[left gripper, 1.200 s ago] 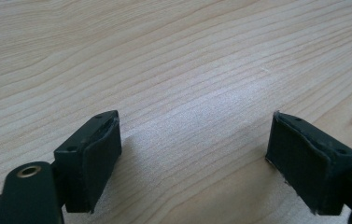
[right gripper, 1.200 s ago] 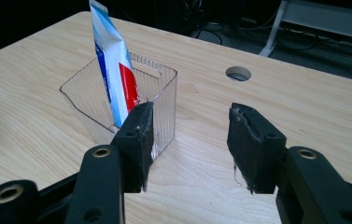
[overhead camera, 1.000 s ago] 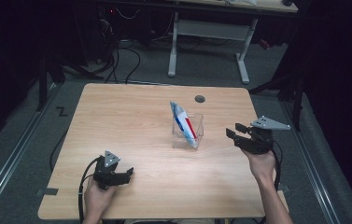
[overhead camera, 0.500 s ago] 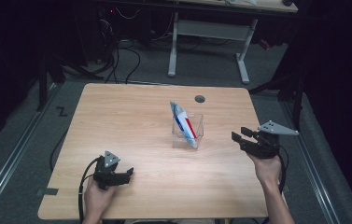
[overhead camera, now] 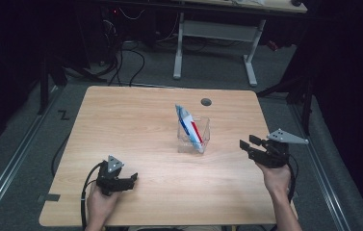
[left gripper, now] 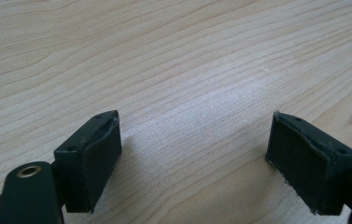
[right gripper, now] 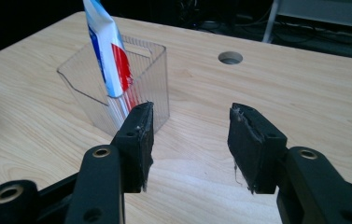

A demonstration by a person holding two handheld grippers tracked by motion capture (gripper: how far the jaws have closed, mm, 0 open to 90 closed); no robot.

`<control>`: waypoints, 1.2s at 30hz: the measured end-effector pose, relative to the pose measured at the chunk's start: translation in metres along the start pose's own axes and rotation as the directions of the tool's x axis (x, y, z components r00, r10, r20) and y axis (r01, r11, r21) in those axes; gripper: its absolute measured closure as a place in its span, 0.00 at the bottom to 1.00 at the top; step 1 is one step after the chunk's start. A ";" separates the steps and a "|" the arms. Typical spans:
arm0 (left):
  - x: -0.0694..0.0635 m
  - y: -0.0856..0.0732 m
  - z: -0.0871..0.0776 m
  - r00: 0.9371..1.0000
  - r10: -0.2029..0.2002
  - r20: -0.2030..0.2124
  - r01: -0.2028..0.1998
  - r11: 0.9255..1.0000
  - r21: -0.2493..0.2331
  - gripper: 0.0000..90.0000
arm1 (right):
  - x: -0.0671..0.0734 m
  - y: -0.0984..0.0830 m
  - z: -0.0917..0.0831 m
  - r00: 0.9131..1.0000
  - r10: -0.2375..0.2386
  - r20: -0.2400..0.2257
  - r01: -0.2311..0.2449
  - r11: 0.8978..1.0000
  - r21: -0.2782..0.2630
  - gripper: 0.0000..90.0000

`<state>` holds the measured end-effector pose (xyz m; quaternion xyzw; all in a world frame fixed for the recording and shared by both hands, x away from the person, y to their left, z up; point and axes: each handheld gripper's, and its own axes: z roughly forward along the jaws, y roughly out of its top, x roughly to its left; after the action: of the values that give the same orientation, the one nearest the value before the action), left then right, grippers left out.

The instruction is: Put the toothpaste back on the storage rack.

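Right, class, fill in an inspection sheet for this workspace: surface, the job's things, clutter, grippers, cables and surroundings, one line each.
Surface: light wooden table with a round hole near its far edge.
Job's things: a clear plastic container stands mid-table; a white, blue and red tube leans inside it, its top sticking out.
Clutter: nothing seen.
Grippers: left hand-held gripper sits low at the near left of the table, jaws open and empty; right hand-held gripper points at the container from the right, jaws open and empty.
Cables: a black cable trails from the left hand-held gripper.
Surroundings: dark floor with loose wires; a white desk frame behind.
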<state>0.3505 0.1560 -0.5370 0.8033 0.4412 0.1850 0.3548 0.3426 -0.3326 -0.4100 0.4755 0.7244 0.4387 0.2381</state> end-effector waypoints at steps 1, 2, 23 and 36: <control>0.000 0.000 0.000 1.000 0.000 0.000 0.000 1.000 0.000 0.20 | -0.001 -0.002 0.001 1.000 0.007 0.002 -0.007 1.000 0.002 0.56; 0.000 0.000 0.000 1.000 0.000 0.000 0.000 1.000 0.000 0.20 | -0.002 -0.003 0.002 1.000 0.008 0.001 -0.008 1.000 0.005 0.56; 0.000 0.000 0.000 1.000 0.000 0.000 0.000 1.000 0.000 0.20 | -0.008 -0.032 0.014 0.998 0.055 0.011 -0.056 0.997 0.046 0.56; 0.000 0.000 0.000 1.000 0.001 -0.001 -0.001 1.000 0.000 0.20 | -0.015 -0.049 0.020 0.996 0.071 0.044 -0.075 0.994 0.083 0.56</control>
<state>0.3505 0.1560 -0.5370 0.8035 0.4409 0.1855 0.3545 0.3409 -0.3456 -0.4635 0.5202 0.7193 0.4063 0.2167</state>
